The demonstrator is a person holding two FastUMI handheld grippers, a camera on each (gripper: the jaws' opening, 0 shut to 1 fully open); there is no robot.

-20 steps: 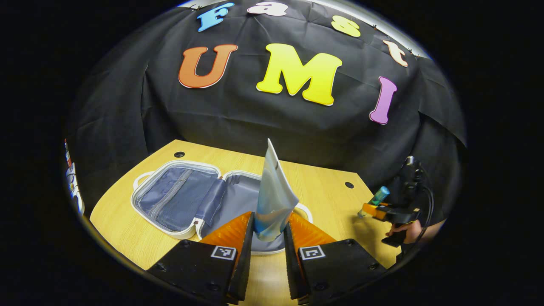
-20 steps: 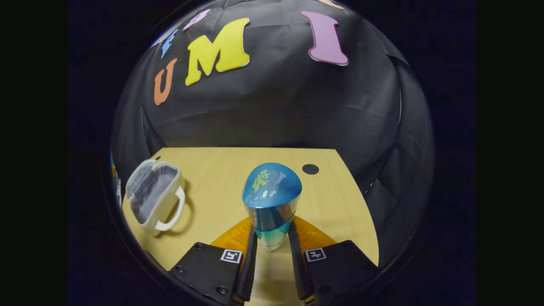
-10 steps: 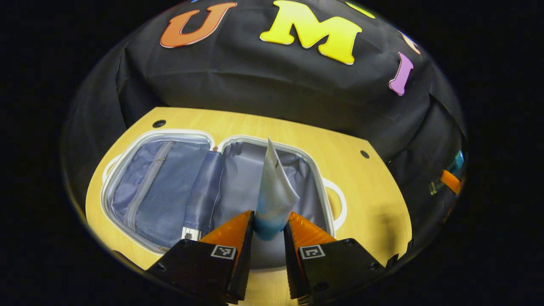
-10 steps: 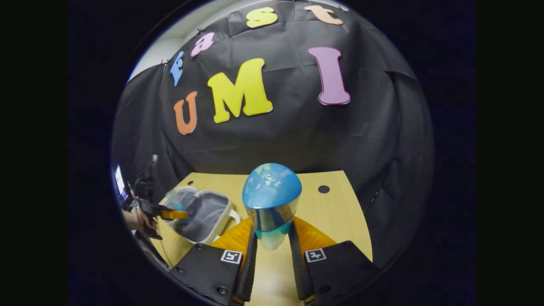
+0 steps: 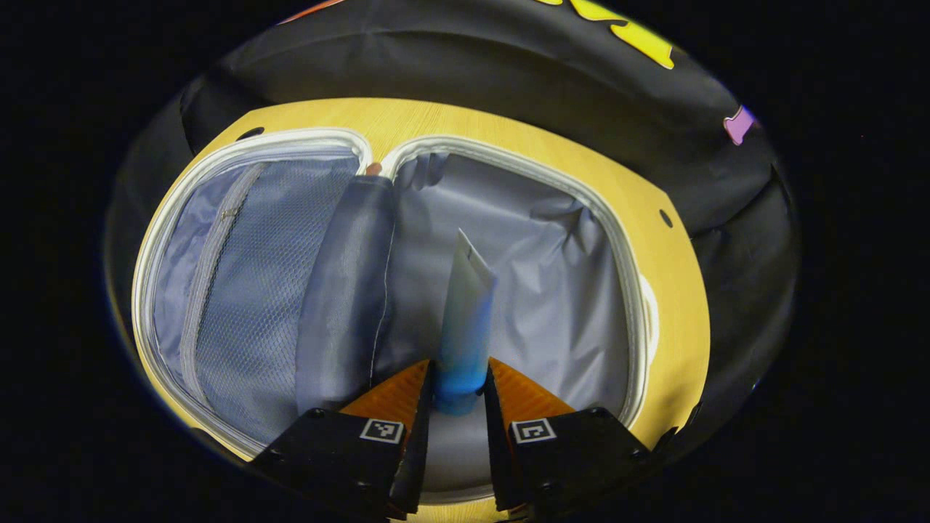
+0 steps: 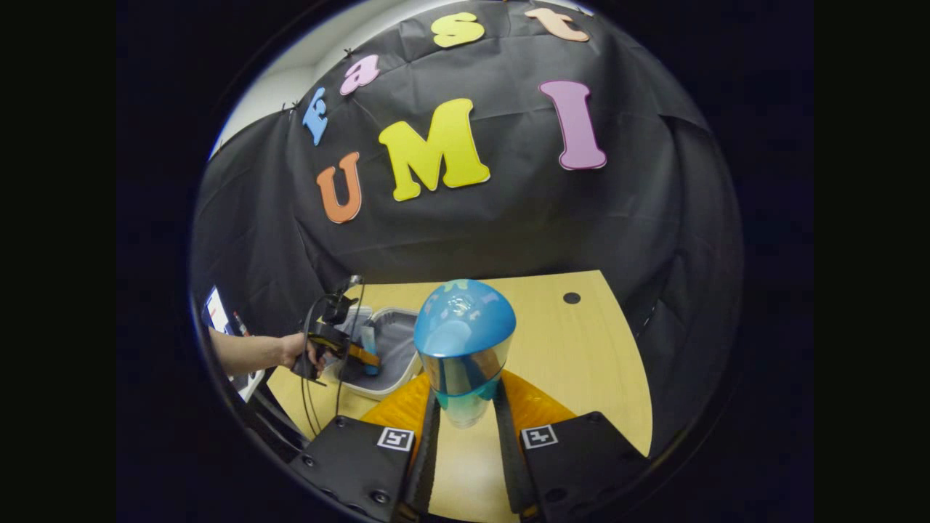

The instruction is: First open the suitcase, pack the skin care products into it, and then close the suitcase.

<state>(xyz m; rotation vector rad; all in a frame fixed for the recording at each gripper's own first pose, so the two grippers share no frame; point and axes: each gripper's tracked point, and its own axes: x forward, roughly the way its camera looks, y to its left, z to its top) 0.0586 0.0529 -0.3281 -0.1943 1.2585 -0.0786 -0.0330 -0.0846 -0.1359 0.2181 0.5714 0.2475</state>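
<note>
Tube (image 5: pixel 465 312) in your left tool (image 5: pixel 458 396) is now hanging right over the open suitcase (image 5: pixel 501 156), where a second ago that tool was looking across the tabletop (image 5: pixel 679 290) at the case from well back. You are bringing it down over the plain-lined half, at about 3 o'clock from the hinge; the mesh-pocket half (image 5: pixel 247 290) is lying at 9 o'clock. Both fingers are pressing the tube's lower end, and its crimped tip is pointing up toward 12 o'clock, upright rather than laid flat.

Your right tool (image 6: pixel 465 410) is gripping the blue-capped bottle (image 6: pixel 465 341), with both fingers pressing on its clear body, and you are holding it above the tabletop, well apart from the case. From the right gripper view the suitcase is sitting at about 10 o'clock, with your left hand (image 6: pixel 298 352) and the left tool poised over it. That view has swung up and toward the case over the last second.

So the lid is already open and the first product is about to go in. You are likely needing to lower and tip the tube before releasing, or it may topple against the rim.
</note>
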